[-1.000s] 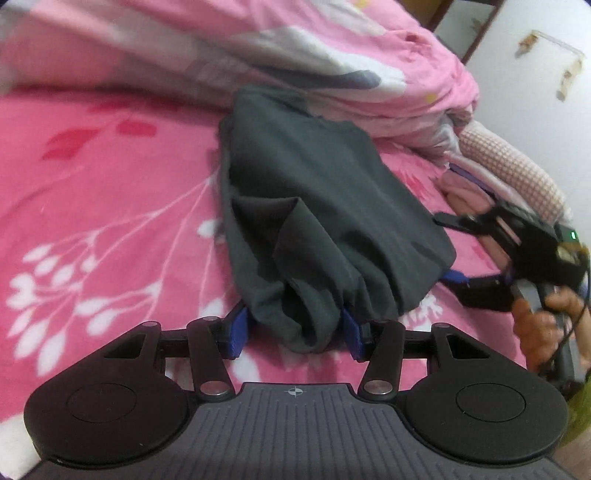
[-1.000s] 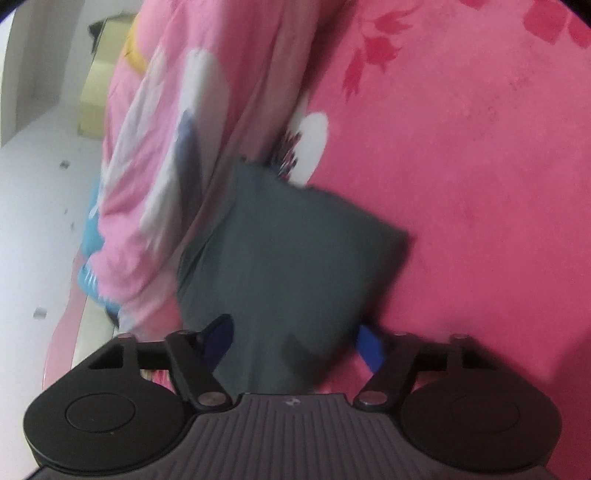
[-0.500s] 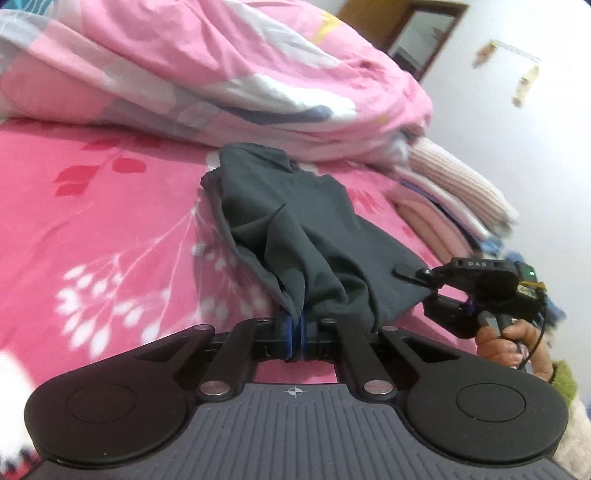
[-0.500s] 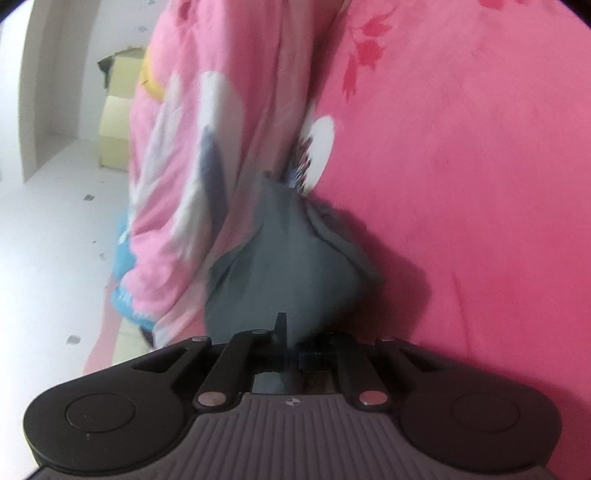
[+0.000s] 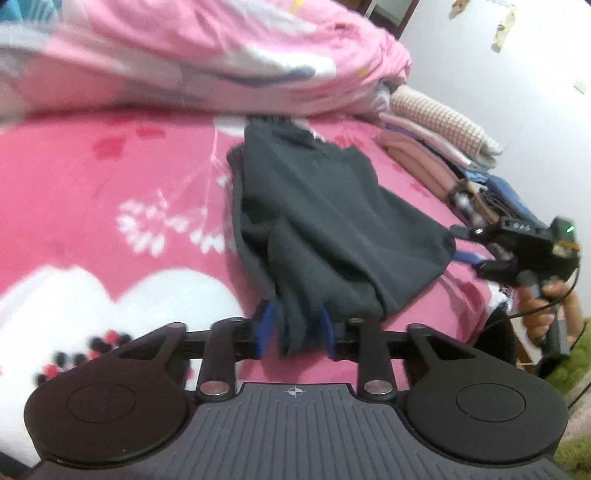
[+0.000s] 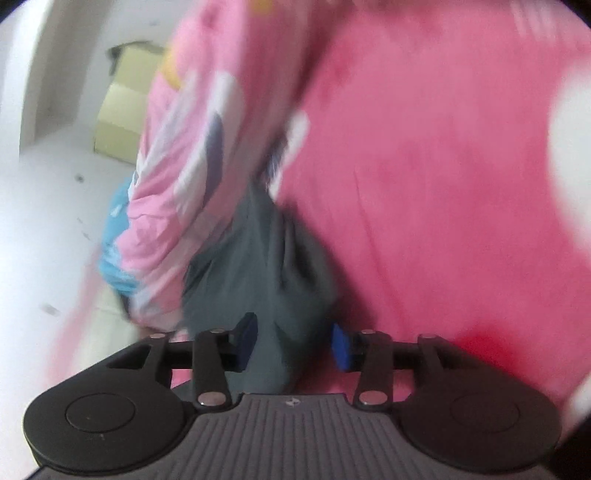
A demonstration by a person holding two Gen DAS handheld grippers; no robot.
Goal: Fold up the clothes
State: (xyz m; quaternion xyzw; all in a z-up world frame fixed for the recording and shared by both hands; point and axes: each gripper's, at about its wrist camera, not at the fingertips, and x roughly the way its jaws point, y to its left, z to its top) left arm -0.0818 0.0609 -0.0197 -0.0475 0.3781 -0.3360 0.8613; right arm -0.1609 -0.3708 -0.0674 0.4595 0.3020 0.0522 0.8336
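Both grippers, left (image 5: 295,330) and right (image 6: 293,341), have just been opening, pads parted around the dark garment (image 5: 332,221), apparently releasing it after dragging it nearer to fold.

A bed with a pink blanket (image 5: 92,192), printed with white sprigs and red petals, fills most of both views. A rumpled pink quilt (image 5: 207,62) is heaped along the far side of the bed. Beyond the bed's right end rises a white wall (image 5: 535,92) bearing small pale fittings. A dark doorway (image 5: 388,14) shows behind the quilt. The white floor (image 6: 44,221) beside the bed holds a yellowish box (image 6: 118,129).
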